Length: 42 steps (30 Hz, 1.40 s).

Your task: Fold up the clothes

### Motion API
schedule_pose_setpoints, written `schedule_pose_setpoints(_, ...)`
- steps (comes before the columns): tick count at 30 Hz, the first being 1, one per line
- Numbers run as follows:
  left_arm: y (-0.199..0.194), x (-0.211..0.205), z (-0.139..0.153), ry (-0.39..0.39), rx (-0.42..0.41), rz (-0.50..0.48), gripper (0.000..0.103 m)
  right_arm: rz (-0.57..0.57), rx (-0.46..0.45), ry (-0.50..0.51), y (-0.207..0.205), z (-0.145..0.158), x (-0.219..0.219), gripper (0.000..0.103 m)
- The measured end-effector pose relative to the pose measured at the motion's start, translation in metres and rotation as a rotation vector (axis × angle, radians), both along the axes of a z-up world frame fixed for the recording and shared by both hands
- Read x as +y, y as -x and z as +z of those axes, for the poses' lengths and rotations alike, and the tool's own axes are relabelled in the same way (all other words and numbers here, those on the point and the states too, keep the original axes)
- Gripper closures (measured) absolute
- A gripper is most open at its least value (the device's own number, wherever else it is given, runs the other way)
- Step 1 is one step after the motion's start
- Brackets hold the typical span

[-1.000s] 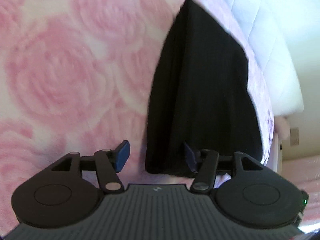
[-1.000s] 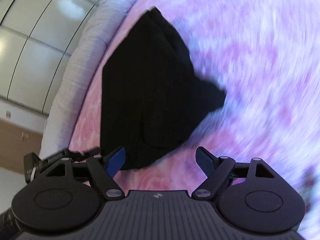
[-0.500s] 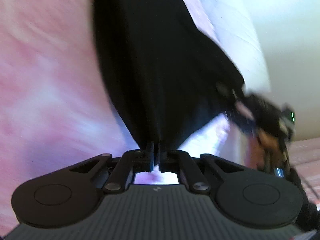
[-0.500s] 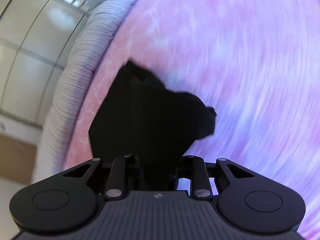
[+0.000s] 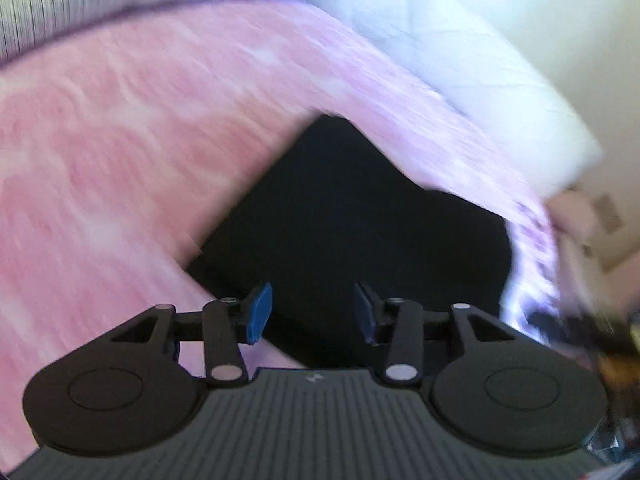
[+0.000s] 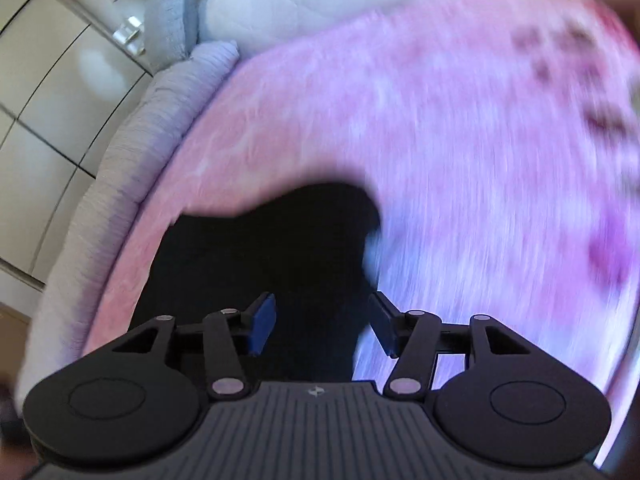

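Note:
A black garment [image 5: 352, 232] lies folded on the pink rose-patterned bedspread [image 5: 120, 168]. In the left wrist view my left gripper [image 5: 312, 312] is open just above the garment's near edge, holding nothing. In the right wrist view the same black garment [image 6: 260, 256] lies below my right gripper [image 6: 324, 324], which is open and empty over its near right part. Both views are motion-blurred.
A white quilted pillow [image 5: 460, 52] and a grey ribbed cushion [image 5: 60, 4] lie at the head of the bed. The grey bed edge [image 6: 120, 168] and white cupboard doors [image 6: 48, 80] are to the left in the right wrist view.
Both grippers were shut on the black garment half a second ago and have now opened and let it go. The garment now lies as a shorter, folded shape.

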<state>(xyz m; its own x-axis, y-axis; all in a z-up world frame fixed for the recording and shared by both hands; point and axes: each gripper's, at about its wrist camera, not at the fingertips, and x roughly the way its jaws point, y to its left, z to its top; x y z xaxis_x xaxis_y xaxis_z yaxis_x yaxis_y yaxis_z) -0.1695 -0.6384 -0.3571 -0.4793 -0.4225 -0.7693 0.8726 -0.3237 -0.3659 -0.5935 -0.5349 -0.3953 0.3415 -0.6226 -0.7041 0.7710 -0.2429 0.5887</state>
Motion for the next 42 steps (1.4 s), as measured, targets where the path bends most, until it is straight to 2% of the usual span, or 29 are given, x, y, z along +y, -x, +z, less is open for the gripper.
schedule_pose_setpoints(3,-0.001,-0.053,-0.029,-0.007,-0.048,-0.047,0.056,-0.03,-0.097,-0.044,-0.022,-0.026,0.027,0.039)
schedule_pose_setpoints(6,-0.002,-0.08,-0.059,-0.084,-0.098,-0.16,0.046,-0.081,-0.168,-0.061,-0.038,-0.051,0.039,0.039)
schedule_pose_setpoints(8,-0.008,-0.091,-0.077,-0.161,-0.077,-0.167,0.038,-0.11,-0.201,-0.058,-0.041,-0.061,0.04,0.038)
schedule_pose_setpoints(11,-0.008,-0.098,-0.089,-0.244,-0.042,-0.164,0.037,-0.138,-0.242,-0.034,-0.039,-0.069,0.03,0.038)
schedule_pose_setpoints(12,-0.006,-0.101,-0.091,-0.259,-0.039,-0.176,0.049,-0.14,-0.255,-0.029,-0.037,-0.072,0.024,0.042)
schedule_pose_setpoints(13,-0.005,-0.103,-0.091,-0.269,-0.027,-0.19,0.055,-0.134,-0.266,-0.038,-0.034,-0.072,0.018,0.053)
schedule_pose_setpoints(14,-0.004,-0.101,-0.088,-0.273,-0.029,-0.193,0.057,-0.113,-0.268,-0.059,-0.028,-0.069,0.011,0.072)
schedule_pose_setpoints(15,-0.004,-0.099,-0.085,-0.278,-0.029,-0.193,0.062,-0.092,-0.271,-0.081,-0.023,-0.065,0.004,0.079)
schedule_pose_setpoints(16,-0.006,-0.096,-0.082,-0.287,-0.016,-0.182,0.071,-0.071,-0.273,-0.102,-0.017,-0.061,-0.004,0.083)
schedule_pose_setpoints(18,-0.006,-0.085,-0.073,-0.319,0.033,-0.146,0.078,-0.029,-0.273,-0.138,-0.005,-0.052,-0.018,0.09)
schedule_pose_setpoints(20,0.002,-0.063,-0.061,-0.363,0.091,-0.127,0.08,0.003,-0.208,-0.116,0.015,-0.024,-0.031,0.091)
schedule_pose_setpoints(22,0.013,-0.039,-0.065,-0.38,0.121,-0.114,0.08,0.029,-0.109,-0.099,0.036,-0.005,-0.046,0.09)
schedule_pose_setpoints(25,0.019,-0.015,-0.079,-0.353,0.131,-0.079,0.073,0.049,0.042,-0.1,0.056,0.005,-0.061,0.075)
schedule_pose_setpoints(26,0.013,-0.014,-0.083,-0.348,0.153,-0.061,0.07,0.042,0.081,-0.11,0.059,0.003,-0.062,0.063)
schedule_pose_setpoints(27,0.008,-0.013,-0.083,-0.33,0.161,-0.057,0.065,0.041,0.126,-0.111,0.058,0.003,-0.061,0.062)
schedule_pose_setpoints(29,0.004,-0.007,-0.067,-0.229,0.104,-0.107,0.064,0.076,0.251,-0.045,0.036,0.015,-0.04,0.062)
schedule_pose_setpoints(30,0.005,0.0,-0.053,-0.156,0.052,-0.147,0.065,0.1,0.326,-0.009,0.023,0.02,-0.027,0.052)
schedule_pose_setpoints(31,0.006,0.011,-0.037,-0.061,-0.016,-0.198,0.07,0.148,0.446,0.037,0.002,0.026,-0.008,0.045)
schedule_pose_setpoints(32,0.009,0.025,-0.022,0.046,-0.084,-0.261,0.07,0.201,0.57,0.084,-0.02,0.029,0.011,0.033)
schedule_pose_setpoints(33,0.013,0.04,-0.009,0.149,-0.15,-0.326,0.068,0.274,0.696,0.125,-0.042,0.026,0.027,0.032)
schedule_pose_setpoints(35,0.026,0.073,0.005,0.328,-0.273,-0.48,0.058,0.457,0.871,0.184,-0.082,0.009,0.053,0.033)
schedule_pose_setpoints(36,0.036,0.089,0.003,0.4,-0.328,-0.565,0.049,0.538,0.951,0.209,-0.099,0.0,0.064,0.036)
schedule_pose_setpoints(37,0.047,0.104,0.0,0.467,-0.384,-0.65,0.046,0.581,1.006,0.22,-0.107,-0.01,0.064,0.037)
schedule_pose_setpoints(39,0.071,0.13,-0.021,0.571,-0.495,-0.813,0.046,0.666,1.116,0.243,-0.121,-0.029,0.065,0.043)
schedule_pose_setpoints(41,0.095,0.143,-0.048,0.639,-0.59,-0.921,0.046,0.751,1.226,0.265,-0.135,-0.049,0.065,0.043)
schedule_pose_setpoints(42,0.106,0.148,-0.061,0.668,-0.632,-0.965,0.046,0.794,1.282,0.276,-0.142,-0.058,0.065,0.038)
